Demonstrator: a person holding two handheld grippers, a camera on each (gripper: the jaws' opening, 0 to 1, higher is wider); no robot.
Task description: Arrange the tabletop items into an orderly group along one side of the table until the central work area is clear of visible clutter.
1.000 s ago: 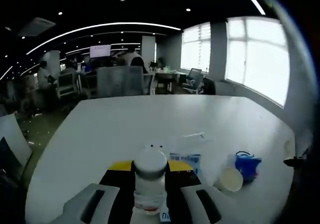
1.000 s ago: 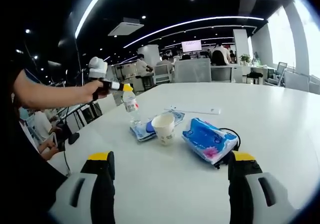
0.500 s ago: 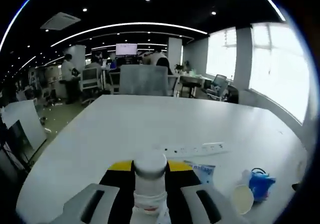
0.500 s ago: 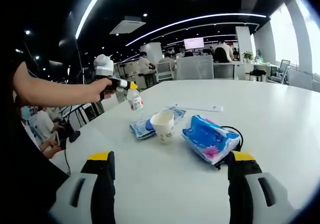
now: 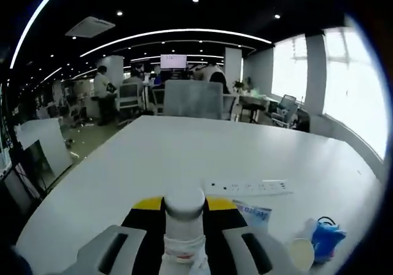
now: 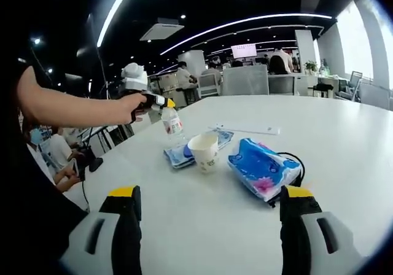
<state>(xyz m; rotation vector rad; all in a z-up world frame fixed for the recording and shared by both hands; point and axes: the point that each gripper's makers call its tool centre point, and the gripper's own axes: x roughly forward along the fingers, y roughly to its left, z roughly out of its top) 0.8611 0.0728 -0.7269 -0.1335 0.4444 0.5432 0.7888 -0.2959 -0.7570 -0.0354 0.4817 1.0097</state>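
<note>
Right now my left gripper (image 5: 184,250) is clamped on the small bottle (image 5: 184,226), lifted clear of the white table (image 5: 172,158). My right gripper (image 6: 209,226) hangs with jaws wide apart and nothing between them. Ahead of it, a paper cup (image 6: 204,151) stands between a flat blue packet (image 6: 178,155) and a blue tissue pack (image 6: 261,170), near the power strip (image 6: 245,129).

The left gripper view looks low along its own jaws across the white table (image 5: 184,158) toward a far office, with a bottle (image 5: 184,226) close against the lens. The right gripper view sits farther back, facing the table (image 6: 344,146) from its near edge. Both take in the paper cup (image 5: 301,250) (image 6: 204,152), the blue packet (image 5: 326,238) (image 6: 261,170) and the power strip (image 5: 249,186) (image 6: 249,129).
</note>
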